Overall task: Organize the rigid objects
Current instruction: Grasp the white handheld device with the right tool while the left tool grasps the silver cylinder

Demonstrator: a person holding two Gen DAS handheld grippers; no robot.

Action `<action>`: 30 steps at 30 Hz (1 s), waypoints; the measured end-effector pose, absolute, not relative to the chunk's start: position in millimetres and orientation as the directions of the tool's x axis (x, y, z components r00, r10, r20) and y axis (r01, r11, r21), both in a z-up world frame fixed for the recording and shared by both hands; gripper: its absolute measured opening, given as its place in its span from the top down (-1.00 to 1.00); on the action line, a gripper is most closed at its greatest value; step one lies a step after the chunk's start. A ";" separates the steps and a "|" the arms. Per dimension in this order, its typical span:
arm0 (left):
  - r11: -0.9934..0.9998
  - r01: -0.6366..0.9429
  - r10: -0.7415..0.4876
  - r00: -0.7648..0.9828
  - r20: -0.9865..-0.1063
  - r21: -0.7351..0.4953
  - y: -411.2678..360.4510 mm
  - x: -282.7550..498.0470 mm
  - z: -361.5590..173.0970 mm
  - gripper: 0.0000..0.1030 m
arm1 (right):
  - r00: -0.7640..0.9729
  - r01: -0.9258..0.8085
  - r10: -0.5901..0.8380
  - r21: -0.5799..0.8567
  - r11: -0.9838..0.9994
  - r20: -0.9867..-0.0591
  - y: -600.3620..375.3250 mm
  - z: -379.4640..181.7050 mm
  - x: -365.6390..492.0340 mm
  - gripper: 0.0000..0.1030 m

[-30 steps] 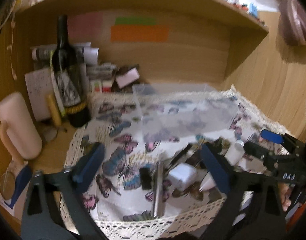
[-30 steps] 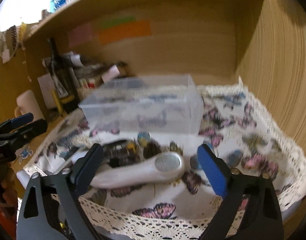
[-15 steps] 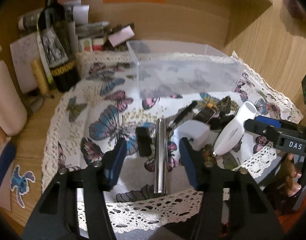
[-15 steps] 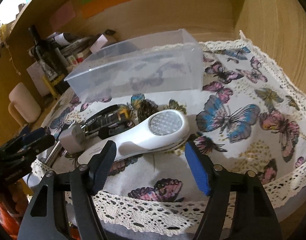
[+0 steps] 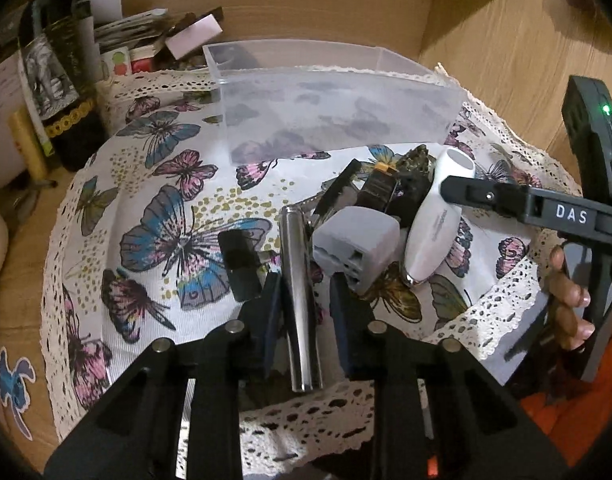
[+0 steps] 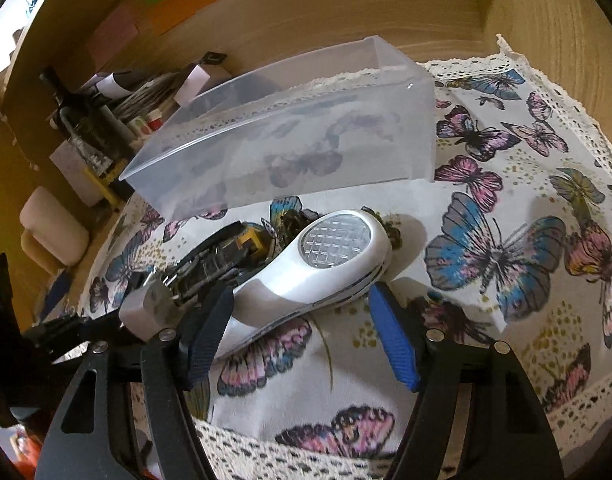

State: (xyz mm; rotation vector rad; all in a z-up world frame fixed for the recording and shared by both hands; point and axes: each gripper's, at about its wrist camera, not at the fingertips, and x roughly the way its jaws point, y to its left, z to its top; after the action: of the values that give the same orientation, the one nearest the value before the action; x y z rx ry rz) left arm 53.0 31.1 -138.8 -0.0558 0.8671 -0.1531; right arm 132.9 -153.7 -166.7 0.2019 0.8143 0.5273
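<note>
Steel tube (image 5: 300,300), near the clear bin (image 5: 330,104), sits between the left hand-held gripper (image 5: 306,300)'s narrowed, ungripping fingers; the right hand-held gripper (image 6: 302,332) gapes around the white device (image 6: 314,268), likely for binning.

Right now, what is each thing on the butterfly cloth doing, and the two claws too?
Left claw: closing around the metal tube, not clearly gripping.
Metal tube: lying flat on the cloth.
Right claw: open, straddling the white handheld device.
White handheld device: lying flat, mesh face up.
Clear plastic box: upright, open top, nothing inside.
Grey plug adapter: resting on the cloth.
Wine bottle: standing upright.
</note>
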 end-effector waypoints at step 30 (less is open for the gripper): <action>0.992 0.122 -0.066 0.656 -0.752 0.020 30.1 65.9 -137.4 0.71 | 0.548 -0.484 0.406 0.119 0.867 -0.731 -140.6 -164.9 152.6 0.32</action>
State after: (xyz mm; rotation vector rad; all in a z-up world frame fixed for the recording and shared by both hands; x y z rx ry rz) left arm 65.9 30.1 -137.4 0.0709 0.8484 -0.1064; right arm 152.6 -140.6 -164.9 -0.1010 0.8388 0.5281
